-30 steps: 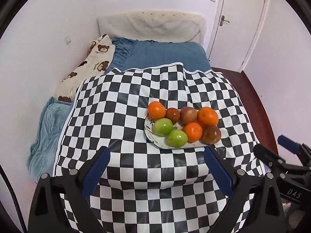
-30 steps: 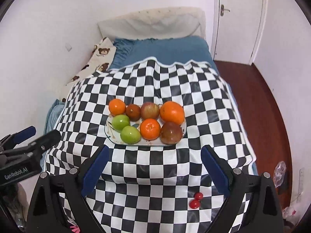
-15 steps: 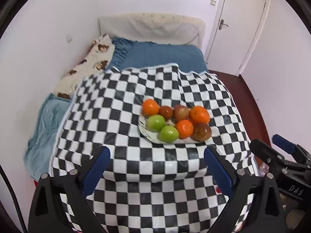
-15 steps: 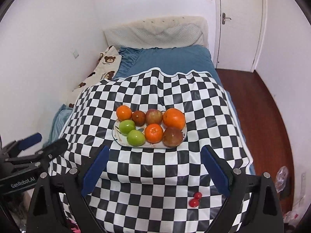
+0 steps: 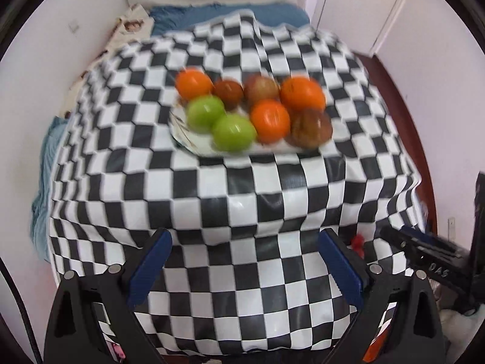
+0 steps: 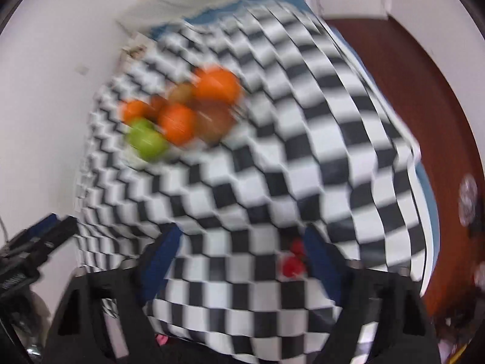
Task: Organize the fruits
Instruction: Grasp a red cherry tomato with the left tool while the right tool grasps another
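A: Plate [image 5: 194, 147] noted on the black-and-white checked cloth [image 5: 242, 188], toward the far half of the covered surface. Eight fruits counted on it in the left wrist view: three oranges, the largest [image 5: 301, 93] at the back right; two green apples, one [image 5: 234, 132] at the front edge, touching its twin; three darker reddish-brown fruits, one [image 5: 311, 127] at the front right.

B: Right wrist view heavily blurred. The same pile is made out as orange and green patches; the near green apple [image 6: 147, 139] can be picked out, individual fruits otherwise hard to separate.

A: Left gripper [image 5: 244, 267] recorded low over the near hanging edge of the cloth, jaws spread wide, nothing between the blue pads. Well apart from the plate.

B: Right gripper [image 6: 242, 261] likewise seen with jaws parted and nothing held. Two small red fruits [image 6: 292, 262] are observed on the cloth just inside its right finger; contact cannot be told through the blur.

A: A red patch [image 5: 358, 240] is glimpsed in the left view beside the left gripper's right finger.

B: Blue bedding [image 5: 230, 15] logged beyond the cloth, wooden floor [image 6: 424, 69] to the right.
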Demonstrator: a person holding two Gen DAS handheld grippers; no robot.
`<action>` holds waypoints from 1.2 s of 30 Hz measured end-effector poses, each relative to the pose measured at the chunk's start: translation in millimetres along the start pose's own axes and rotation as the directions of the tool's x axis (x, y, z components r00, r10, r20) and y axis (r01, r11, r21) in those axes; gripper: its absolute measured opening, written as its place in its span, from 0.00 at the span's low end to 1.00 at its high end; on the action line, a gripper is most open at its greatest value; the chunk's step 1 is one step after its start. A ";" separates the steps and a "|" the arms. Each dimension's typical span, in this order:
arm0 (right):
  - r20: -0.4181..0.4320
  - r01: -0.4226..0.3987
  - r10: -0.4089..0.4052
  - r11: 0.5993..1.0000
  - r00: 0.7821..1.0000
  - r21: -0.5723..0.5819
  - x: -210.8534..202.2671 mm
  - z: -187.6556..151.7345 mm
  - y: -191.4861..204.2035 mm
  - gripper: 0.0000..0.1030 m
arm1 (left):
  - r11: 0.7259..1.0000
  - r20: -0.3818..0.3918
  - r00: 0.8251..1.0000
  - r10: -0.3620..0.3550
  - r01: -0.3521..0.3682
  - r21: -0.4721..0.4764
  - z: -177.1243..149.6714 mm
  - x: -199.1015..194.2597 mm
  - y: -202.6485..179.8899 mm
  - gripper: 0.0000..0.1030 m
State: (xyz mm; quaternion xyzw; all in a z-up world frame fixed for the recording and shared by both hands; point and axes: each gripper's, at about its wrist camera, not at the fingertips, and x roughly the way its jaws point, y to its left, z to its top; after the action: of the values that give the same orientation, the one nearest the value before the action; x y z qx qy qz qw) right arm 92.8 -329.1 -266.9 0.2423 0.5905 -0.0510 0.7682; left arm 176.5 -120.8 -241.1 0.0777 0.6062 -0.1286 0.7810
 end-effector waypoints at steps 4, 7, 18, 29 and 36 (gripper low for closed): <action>-0.099 -0.017 0.024 0.997 0.995 0.074 44.2 -20.4 -38.0 0.54 | 1.000 -0.081 0.997 0.008 -0.006 0.022 -2.3 35.3 -21.9 0.96; -0.133 -0.022 0.035 0.995 0.991 0.096 68.4 -33.2 -51.2 0.52 | 0.998 -0.128 0.991 0.029 -0.022 0.055 -5.2 57.0 -38.7 0.96; -0.174 0.005 -0.002 1.000 0.985 0.020 115.6 -50.8 -57.0 0.33 | 0.991 -0.241 0.969 0.048 -0.017 0.129 -17.1 99.0 -81.0 0.96; -0.073 0.030 -0.025 0.996 0.997 0.078 68.4 -55.4 -101.1 0.34 | 0.972 -0.466 0.865 -0.189 0.233 0.039 -30.0 172.0 -145.6 0.95; -0.070 0.018 -0.006 0.985 0.998 0.171 68.0 -59.2 -144.6 0.34 | 0.970 -0.481 0.850 -0.215 0.244 -0.001 -38.5 186.4 -151.2 0.65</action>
State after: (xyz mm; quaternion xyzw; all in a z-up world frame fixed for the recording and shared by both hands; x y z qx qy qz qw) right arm 8.1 -416.3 -386.3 0.3055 0.6116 -0.0979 0.7232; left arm 139.4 -274.4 -425.9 0.0574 0.7806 -0.2158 0.5837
